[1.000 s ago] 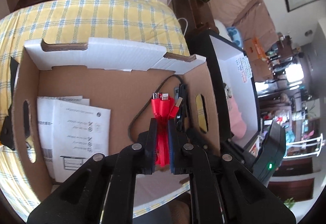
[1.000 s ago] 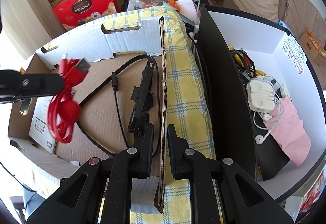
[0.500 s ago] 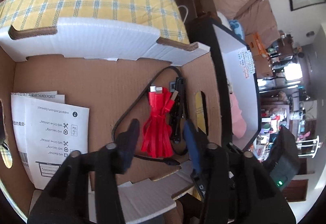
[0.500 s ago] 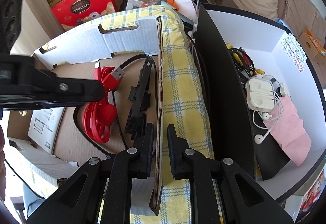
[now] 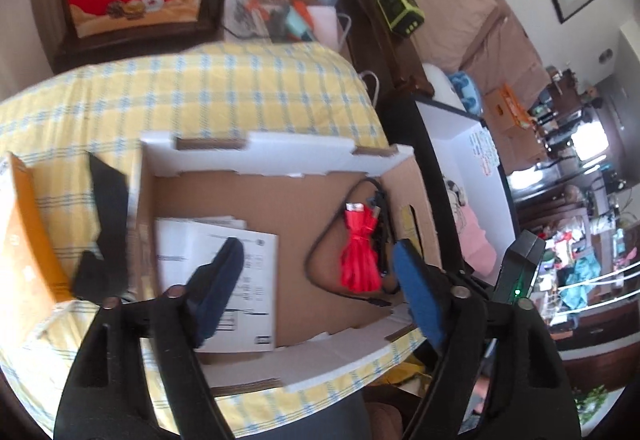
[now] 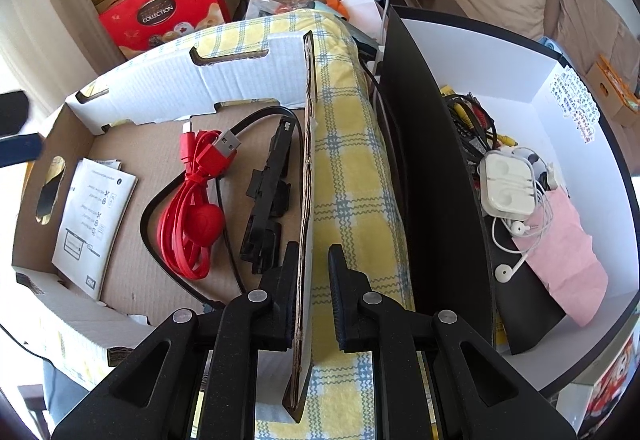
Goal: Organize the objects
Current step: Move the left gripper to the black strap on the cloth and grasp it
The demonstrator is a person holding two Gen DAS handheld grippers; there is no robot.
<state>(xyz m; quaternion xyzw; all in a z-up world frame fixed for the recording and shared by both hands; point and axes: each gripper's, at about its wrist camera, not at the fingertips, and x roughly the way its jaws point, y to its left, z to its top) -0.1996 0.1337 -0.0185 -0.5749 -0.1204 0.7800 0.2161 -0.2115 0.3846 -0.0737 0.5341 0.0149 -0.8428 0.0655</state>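
The left gripper [image 5: 318, 282] hangs above the open brown cardboard box [image 5: 256, 156], its blue-padded fingers [image 5: 416, 292] spread wide with nothing between them. Below it, the bundled red flat USB cable [image 5: 357, 252] lies on the box floor near the right wall, resting across a looped black cable [image 5: 320, 252] and just beside a long black plastic bracket [image 6: 268, 200]. In the right wrist view the red cable's [image 6: 192, 212] metal plug points toward the far wall of the box. A white printed instruction leaflet [image 6: 94, 216] lies flat at the left end of the box floor, well apart from the cables.

The right gripper [image 6: 313, 294] straddles the upright right wall of the cardboard box [image 6: 306, 168], one black finger on each side; the inner finger looks to be touching the cardboard, the outer finger stands off from it. The box sits on a yellow-and-blue checked cloth [image 6: 348, 176] covering the surface. To the right stands a black-sided box with a white interior [image 6: 432, 144], holding white earphones with their case [image 6: 508, 184], a pink cloth [image 6: 560, 240] and tangled coloured cables.
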